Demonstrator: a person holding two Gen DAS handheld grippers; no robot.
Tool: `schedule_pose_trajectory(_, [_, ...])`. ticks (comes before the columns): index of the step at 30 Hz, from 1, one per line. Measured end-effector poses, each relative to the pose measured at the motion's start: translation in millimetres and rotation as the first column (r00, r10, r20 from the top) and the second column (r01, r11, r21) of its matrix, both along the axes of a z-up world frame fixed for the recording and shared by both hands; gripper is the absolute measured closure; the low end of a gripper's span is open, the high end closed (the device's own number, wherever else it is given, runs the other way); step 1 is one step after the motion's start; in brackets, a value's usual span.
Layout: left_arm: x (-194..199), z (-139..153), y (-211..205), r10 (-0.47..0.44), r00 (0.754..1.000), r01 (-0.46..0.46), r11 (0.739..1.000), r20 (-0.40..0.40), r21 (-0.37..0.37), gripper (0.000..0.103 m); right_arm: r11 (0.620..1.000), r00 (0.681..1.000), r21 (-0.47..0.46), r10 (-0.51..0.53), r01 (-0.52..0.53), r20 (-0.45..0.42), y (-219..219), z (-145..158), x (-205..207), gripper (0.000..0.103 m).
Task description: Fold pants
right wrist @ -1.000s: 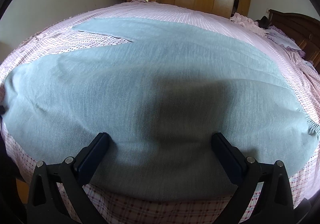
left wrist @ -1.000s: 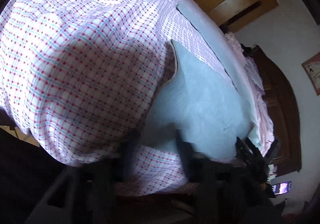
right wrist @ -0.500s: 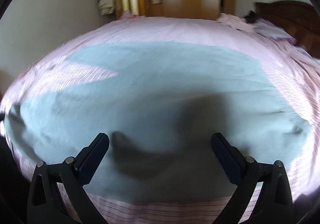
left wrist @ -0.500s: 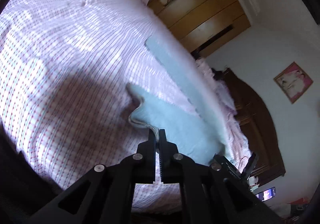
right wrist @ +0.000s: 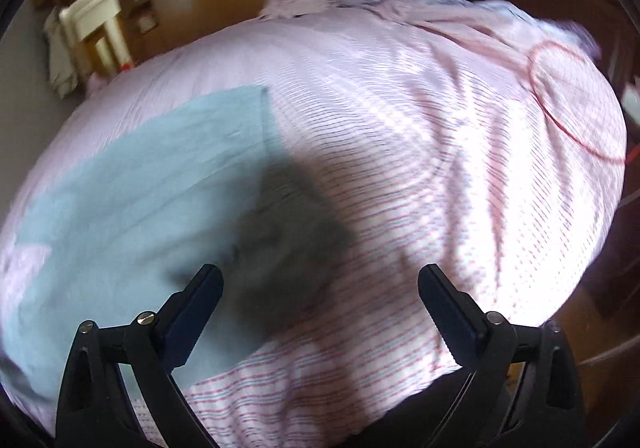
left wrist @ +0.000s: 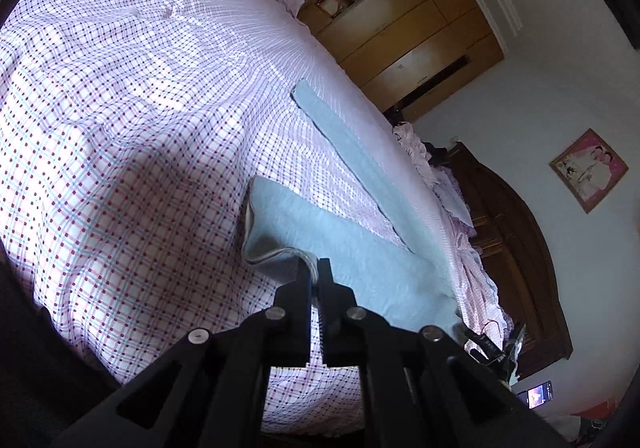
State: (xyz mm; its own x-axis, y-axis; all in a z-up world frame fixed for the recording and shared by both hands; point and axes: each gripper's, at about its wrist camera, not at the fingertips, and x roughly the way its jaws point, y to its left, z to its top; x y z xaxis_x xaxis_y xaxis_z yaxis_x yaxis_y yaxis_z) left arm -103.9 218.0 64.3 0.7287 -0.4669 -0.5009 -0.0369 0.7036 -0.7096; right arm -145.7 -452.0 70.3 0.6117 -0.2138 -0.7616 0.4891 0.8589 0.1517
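Observation:
Light blue-grey pants (left wrist: 344,248) lie spread on a bed with a pink checked sheet (left wrist: 120,151). My left gripper (left wrist: 314,268) is shut on the near hem corner of one pant leg and holds it lifted a little off the sheet. The other leg (left wrist: 352,143) stretches away flat toward the wardrobe. In the right wrist view the pants (right wrist: 140,187) fill the left side. My right gripper (right wrist: 320,288) is open and empty, above the pants' edge and the sheet (right wrist: 460,175).
A wooden wardrobe (left wrist: 404,31) and open doorway stand beyond the bed. A dark wooden headboard (left wrist: 516,248) and rumpled pink bedding (left wrist: 452,187) lie at the right. A lit phone (left wrist: 538,396) sits low right. A red cord loop (right wrist: 568,99) lies on the sheet.
My left gripper closed on the pant leg hem and lifted it. My right gripper stayed open and swung to the right, from over the middle of the pants to their edge.

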Motion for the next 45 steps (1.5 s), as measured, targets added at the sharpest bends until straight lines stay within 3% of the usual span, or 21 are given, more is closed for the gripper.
schedule_pose_trajectory(3, [3.9,-2.1,-2.8,0.003,1.000,-0.002,1.000,-0.013,0.006,0.101,0.999,0.999,0.032,-0.030,0.029,0.023,-12.9,0.1,-4.8,0.009])
schedule_pose_trajectory(5, [8.1,-3.8,-4.8,0.002,1.000,-0.002,1.000,-0.019,0.012,0.101,0.998,0.999,0.066,-0.013,0.011,0.040,-17.5,-2.2,-2.5,0.018])
schedule_pose_trajectory(6, [12.2,-4.9,-5.5,0.001,1.000,0.000,1.000,-0.021,0.014,0.101,0.997,0.999,0.075,-0.006,0.003,0.040,-18.7,-3.4,-0.5,0.032])
schedule_pose_trajectory(7, [13.7,-4.4,-7.3,-0.002,1.000,0.003,1.000,-0.020,0.017,0.101,0.997,1.000,0.083,-0.003,0.000,0.031,-20.0,-5.8,1.7,0.054])
schedule_pose_trajectory(8, [14.8,-5.1,-7.9,-0.005,1.000,0.005,1.000,-0.018,0.018,0.101,0.996,1.000,0.087,-0.015,0.014,0.008,-21.6,-9.5,3.7,0.063])
schedule_pose_trajectory(11, [16.0,-3.0,-10.1,-0.011,1.000,0.011,1.000,-0.005,0.021,0.101,0.990,1.000,0.139,-0.020,0.019,0.008,-28.1,-15.5,6.3,0.072])
schedule_pose_trajectory(13, [18.7,-3.7,-9.8,-0.004,1.000,0.004,1.000,-0.007,0.019,0.101,0.987,0.999,0.159,-0.002,-0.003,0.034,-29.9,-14.9,7.0,0.089])
schedule_pose_trajectory(14, [18.5,-4.2,-9.4,0.000,1.000,0.001,1.000,-0.008,0.015,0.101,0.987,0.999,0.162,0.009,-0.017,0.048,-29.4,-13.2,7.0,0.091])
schedule_pose_trajectory(20, [12.0,3.6,-1.4,0.035,0.999,-0.035,0.999,0.040,-0.001,0.101,0.992,0.996,0.113,0.044,-0.052,0.079,-20.2,2.9,4.3,0.097])
schedule_pose_trajectory(27, [22.0,27.4,5.6,0.088,0.993,-0.088,0.996,0.085,0.005,0.101,0.985,0.987,0.170,0.014,-0.041,0.158,-24.8,32.6,4.0,0.098])
schedule_pose_trajectory(35, [48.5,52.8,1.6,0.100,0.987,-0.105,0.994,0.123,0.036,0.101,0.987,0.976,0.147,0.030,-0.063,0.215,-23.6,65.3,35.7,0.098])
schedule_pose_trajectory(45, [93.5,66.8,4.8,0.103,0.987,-0.110,0.992,0.120,0.057,0.101,0.984,0.974,0.168,0.019,-0.057,0.224,-27.7,68.1,78.9,0.098])
